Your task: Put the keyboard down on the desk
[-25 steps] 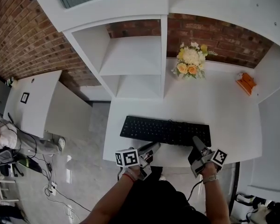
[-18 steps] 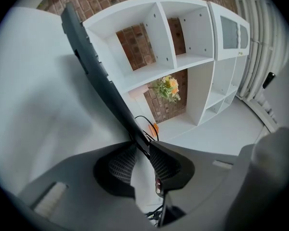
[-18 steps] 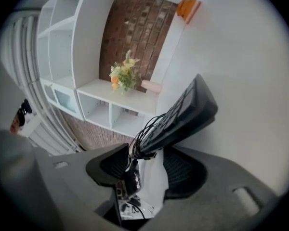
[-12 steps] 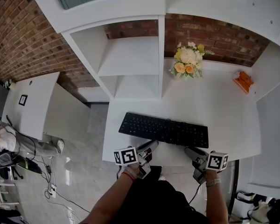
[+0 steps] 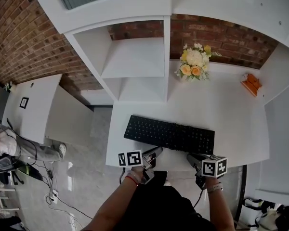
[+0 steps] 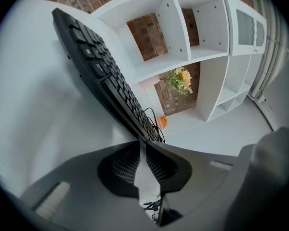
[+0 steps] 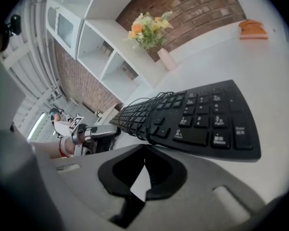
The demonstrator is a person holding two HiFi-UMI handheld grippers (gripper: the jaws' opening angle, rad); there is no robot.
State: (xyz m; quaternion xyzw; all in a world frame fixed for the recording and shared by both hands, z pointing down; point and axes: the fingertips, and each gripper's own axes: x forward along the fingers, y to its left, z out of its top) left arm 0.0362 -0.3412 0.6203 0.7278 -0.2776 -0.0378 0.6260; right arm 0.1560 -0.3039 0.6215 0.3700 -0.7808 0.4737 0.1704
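A black keyboard (image 5: 169, 134) lies flat on the white desk (image 5: 221, 105), close to the front edge. Its cable (image 7: 149, 114) is coiled on the keys near the middle. My left gripper (image 5: 157, 150) sits just in front of the keyboard's near edge; its jaws have just been closing and the tips meet with nothing between them. In the left gripper view the keyboard (image 6: 106, 81) runs away from the closed tips (image 6: 143, 142). My right gripper (image 5: 190, 157) is shut and empty, a short way in front of the keyboard's right part (image 7: 202, 119).
A vase of flowers (image 5: 193, 64) and a small orange object (image 5: 253, 84) stand at the back of the desk. White shelving (image 5: 135, 61) rises at the back left. A white side table (image 5: 33, 105) and floor cables (image 5: 53, 194) lie to the left.
The right gripper has drawn back from the keyboard's right end toward the desk's front edge, rolled over and shut. The left gripper has barely moved, its jaws narrower. The keyboard lies still.
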